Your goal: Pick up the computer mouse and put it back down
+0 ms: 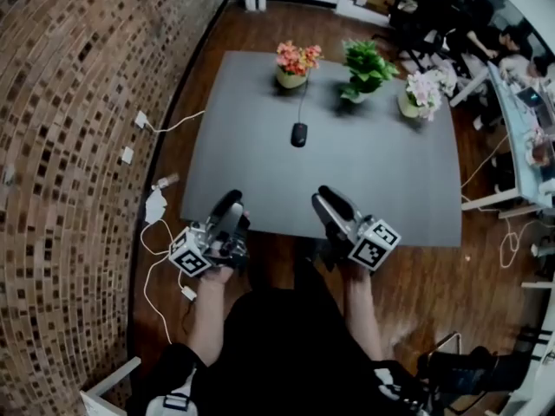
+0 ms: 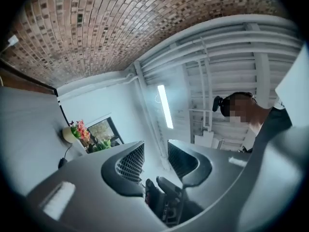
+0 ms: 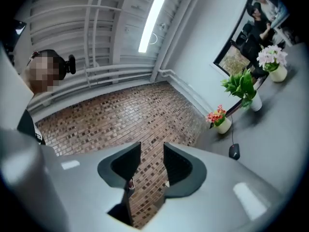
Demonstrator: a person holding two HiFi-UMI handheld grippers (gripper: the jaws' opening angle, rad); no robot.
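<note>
Mouse (image 1: 298, 134) lies on the grey surface (image 1: 251, 172), toward its far side, with the cable running back to the orange-flower pot (image 1: 292, 66). Nothing touches it. Both grippers are at the near edge, well apart from the mouse.

Left gripper (image 1: 227, 208): jaws a narrow gap apart, nothing between.

Right gripper (image 1: 332, 199): jaws slightly spread, empty. Brick wall (image 3: 120, 115) shows through the gap.

Left gripper (image 1: 231, 201) and right gripper (image 1: 329, 196) are grey, black-jawed.
</note>
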